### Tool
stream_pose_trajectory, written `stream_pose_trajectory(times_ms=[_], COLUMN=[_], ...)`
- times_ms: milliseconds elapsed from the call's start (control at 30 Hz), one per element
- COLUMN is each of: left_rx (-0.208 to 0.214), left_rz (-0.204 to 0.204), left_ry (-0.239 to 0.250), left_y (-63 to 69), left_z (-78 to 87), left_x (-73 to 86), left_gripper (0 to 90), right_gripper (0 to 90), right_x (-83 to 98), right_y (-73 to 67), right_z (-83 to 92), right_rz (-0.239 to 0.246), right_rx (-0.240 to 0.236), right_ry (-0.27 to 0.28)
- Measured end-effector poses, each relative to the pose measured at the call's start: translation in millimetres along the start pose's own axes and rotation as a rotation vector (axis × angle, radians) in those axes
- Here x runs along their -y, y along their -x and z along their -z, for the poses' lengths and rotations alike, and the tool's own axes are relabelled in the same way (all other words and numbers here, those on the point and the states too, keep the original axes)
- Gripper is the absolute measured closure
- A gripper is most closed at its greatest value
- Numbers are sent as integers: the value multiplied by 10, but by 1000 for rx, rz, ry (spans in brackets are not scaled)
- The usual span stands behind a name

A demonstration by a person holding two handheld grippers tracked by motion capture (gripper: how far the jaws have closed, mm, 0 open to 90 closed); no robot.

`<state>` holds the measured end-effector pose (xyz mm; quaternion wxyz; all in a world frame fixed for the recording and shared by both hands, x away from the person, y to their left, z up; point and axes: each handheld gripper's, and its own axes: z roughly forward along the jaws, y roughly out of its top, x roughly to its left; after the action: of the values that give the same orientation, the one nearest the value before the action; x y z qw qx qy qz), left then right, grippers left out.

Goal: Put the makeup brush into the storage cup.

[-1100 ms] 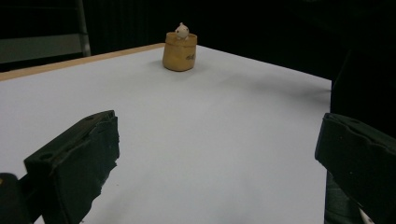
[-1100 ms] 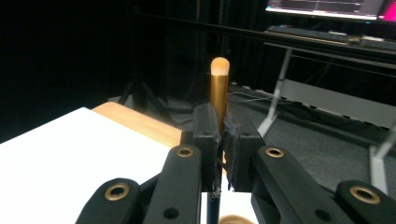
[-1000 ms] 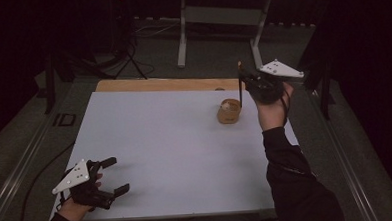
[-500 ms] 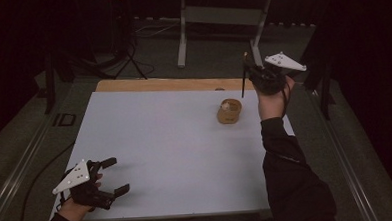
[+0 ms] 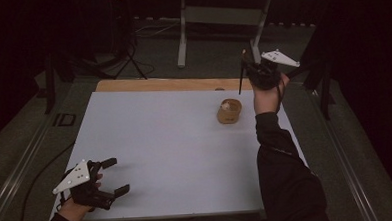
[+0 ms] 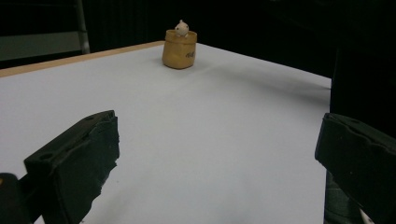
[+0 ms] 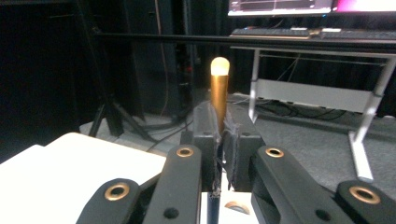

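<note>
On white table (image 5: 175,141), right gripper (image 7: 220,135) clamped on brush (image 7: 219,88), above-beside brown pot (image 5: 229,111); left gripper (image 5: 112,176) apart, idle; insertion remaining.

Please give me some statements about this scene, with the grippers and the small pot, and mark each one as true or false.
1. The right gripper is shut on a thin brush with a gold handle. True.
2. The left gripper holds the brown pot. False: its jaws are open and empty, at the near left corner of the table.
3. The brown pot stands upright near the far right of the table. True.
4. The brush tip is dipped in the pot. False: the brush is held above the table, apart from the pot.
</note>
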<state>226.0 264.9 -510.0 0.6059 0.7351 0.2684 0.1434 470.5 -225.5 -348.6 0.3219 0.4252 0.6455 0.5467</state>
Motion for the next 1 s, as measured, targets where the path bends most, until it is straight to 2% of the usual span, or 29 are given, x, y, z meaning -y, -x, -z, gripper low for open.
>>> stream_pose_trajectory(times_ms=[167,333,433,633,1000], left_rx=[6,11,11,15,16], left_rz=[0,-1,-1,-1,2], left_ry=[2,1,1,-2,0], left_y=[-1,0,-2,-3,-2], left_z=[-3,-5,-5,-10,-8], left_x=[0,0,2,6,6], left_gripper=[5,5,4,4,5], right_gripper=[842,842,842,842,842], right_x=[94,235,326,467,719], right_y=[23,70,79,111,134], right_z=[-82,-170,-221,-284,-389], right_rz=[-5,-43,-44,-75,-103], right_rx=[22,20,30,36,57], right_ry=[-13,-29,-45,-57,-106])
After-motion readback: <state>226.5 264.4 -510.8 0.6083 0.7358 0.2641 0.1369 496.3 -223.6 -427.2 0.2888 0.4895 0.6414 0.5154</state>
